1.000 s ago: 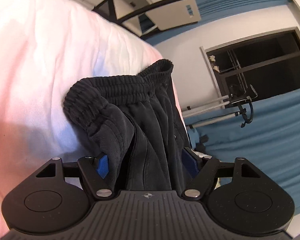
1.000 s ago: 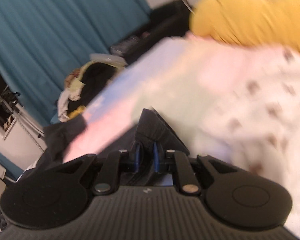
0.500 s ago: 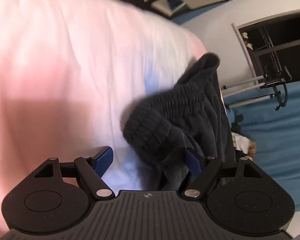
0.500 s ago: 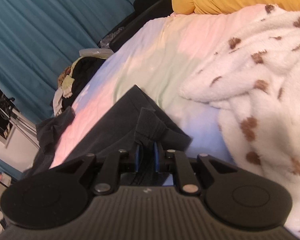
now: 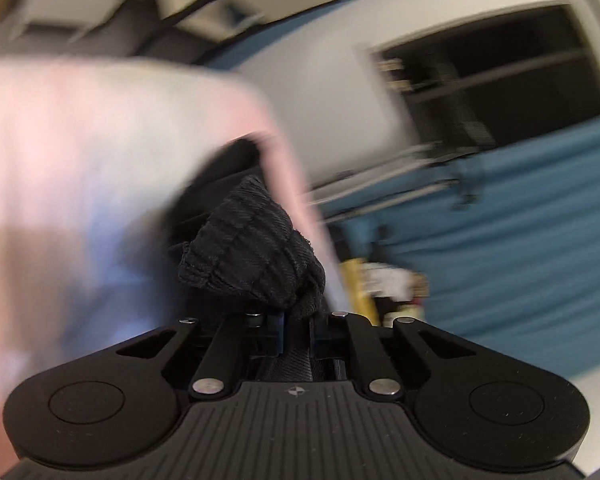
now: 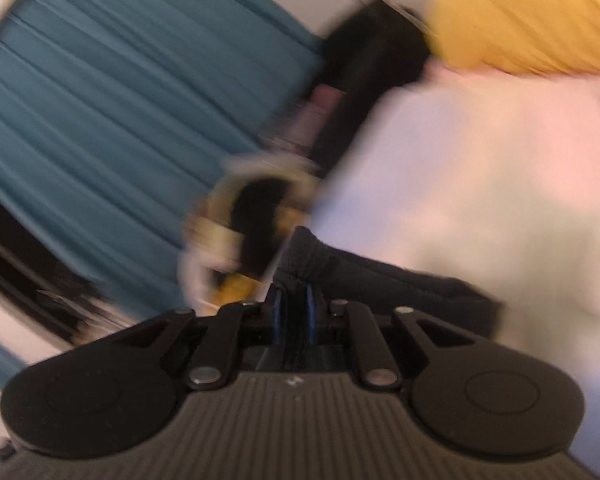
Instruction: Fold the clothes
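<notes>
A pair of black trousers with a ribbed elastic waistband [image 5: 256, 256] bunches up right in front of my left gripper [image 5: 298, 326], whose jaws are shut on the dark cloth. The bed's pale pink and white sheet [image 5: 80, 168] lies behind it, blurred by motion. In the right wrist view my right gripper [image 6: 294, 304] is shut on another part of the black trousers [image 6: 380, 280], which trail off to the right over the pale sheet [image 6: 480, 168]. Both views are smeared by fast movement.
Teal curtains [image 6: 112, 92] and a dark window [image 5: 496, 64] stand beyond the bed edge. A yellow pillow [image 6: 532, 12] lies at the head of the bed. A blurred basket of clothes [image 6: 256, 216] sits beside the bed, with a black object [image 6: 368, 64] behind it.
My left gripper went from open around the waistband to shut on it. Both grippers have swung quickly; the spotted fleece blanket has left the right view and the curtain fills its left.
</notes>
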A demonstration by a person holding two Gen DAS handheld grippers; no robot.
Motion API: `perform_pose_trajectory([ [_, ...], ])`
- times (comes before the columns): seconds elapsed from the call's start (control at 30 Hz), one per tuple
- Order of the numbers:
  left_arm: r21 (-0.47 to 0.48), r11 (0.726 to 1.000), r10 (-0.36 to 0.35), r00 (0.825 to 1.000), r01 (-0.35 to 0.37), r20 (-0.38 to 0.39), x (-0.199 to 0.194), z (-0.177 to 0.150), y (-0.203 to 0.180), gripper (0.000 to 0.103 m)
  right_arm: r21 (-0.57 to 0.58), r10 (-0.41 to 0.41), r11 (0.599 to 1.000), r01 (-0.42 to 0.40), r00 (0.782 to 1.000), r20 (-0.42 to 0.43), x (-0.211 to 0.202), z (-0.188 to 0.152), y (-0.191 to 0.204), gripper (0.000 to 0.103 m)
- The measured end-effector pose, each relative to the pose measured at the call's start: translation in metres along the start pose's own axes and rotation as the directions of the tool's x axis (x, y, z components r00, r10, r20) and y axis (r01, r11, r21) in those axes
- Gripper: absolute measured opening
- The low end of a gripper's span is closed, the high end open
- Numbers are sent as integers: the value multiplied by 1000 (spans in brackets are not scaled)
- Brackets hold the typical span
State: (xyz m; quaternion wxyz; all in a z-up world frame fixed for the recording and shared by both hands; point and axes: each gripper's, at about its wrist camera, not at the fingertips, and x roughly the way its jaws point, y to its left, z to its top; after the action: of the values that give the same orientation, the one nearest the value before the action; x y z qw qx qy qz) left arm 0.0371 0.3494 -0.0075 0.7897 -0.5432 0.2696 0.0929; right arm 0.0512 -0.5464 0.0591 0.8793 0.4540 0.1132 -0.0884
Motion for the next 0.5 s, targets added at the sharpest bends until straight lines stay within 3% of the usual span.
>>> perform_pose_trajectory([
  [0.1, 21, 1000, -21, 1000, 21, -7, -8, -9, 29, 12, -26, 164, 986, -162, 981, 100, -24, 16, 27, 13],
  [0.17, 35, 999, -35, 999, 36, -13, -13, -14, 49, 12, -28, 170, 985, -168, 977, 130, -45, 15, 8, 14],
  [0.23, 49, 998, -49, 999, 50, -18, -19, -20, 69, 13, -42, 88, 996, -85, 992, 95, -59, 4, -32, 14],
  [0.3, 63, 996, -63, 998, 65, -23, -24, -26, 88, 13, -18, -27, 999, 27, 1000, 7, -64, -15, -81, 14],
  [0.37, 77, 994, -77, 997, 79, -29, -30, -32, 108, 13, 16, -171, 985, 173, 979, -109, -65, -38, -134, 14],
  [0.43, 76, 994, -78, 997, 80, -29, -32, -36, 124, 13, 67, -267, 956, 286, 940, -212, -65, -59, -178, 14],
  [0.5, 69, 994, -87, 996, 88, -25, -33, -34, 123, 13, 94, -257, 954, 284, 939, -228, -68, -68, -199, 12],
])
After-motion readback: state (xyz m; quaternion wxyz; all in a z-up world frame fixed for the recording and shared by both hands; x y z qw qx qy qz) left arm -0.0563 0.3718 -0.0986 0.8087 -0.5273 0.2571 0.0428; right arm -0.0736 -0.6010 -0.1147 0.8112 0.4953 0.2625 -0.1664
